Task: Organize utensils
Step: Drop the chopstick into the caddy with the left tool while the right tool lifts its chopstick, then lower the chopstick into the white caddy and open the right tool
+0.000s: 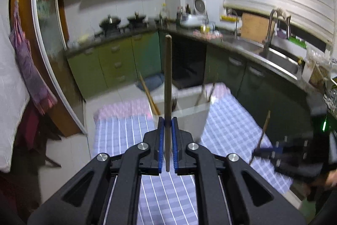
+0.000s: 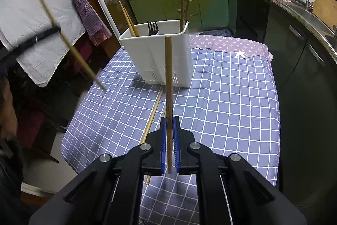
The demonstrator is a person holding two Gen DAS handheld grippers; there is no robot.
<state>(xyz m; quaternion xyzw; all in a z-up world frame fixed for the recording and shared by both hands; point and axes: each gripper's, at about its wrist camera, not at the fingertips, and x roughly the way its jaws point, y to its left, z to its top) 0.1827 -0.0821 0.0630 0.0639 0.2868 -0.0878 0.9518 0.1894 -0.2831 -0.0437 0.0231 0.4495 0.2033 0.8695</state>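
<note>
Both tongs clamp chopsticks over the checked tablecloth in a green-cabinet kitchen

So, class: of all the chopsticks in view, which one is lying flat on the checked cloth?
The pale chopstick lying just left of the right gripper. The others stand in the white holder or are gripped.

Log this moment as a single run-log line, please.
left gripper: shut on chopstick | right gripper: shut on chopstick | white holder: upright on cloth
</note>
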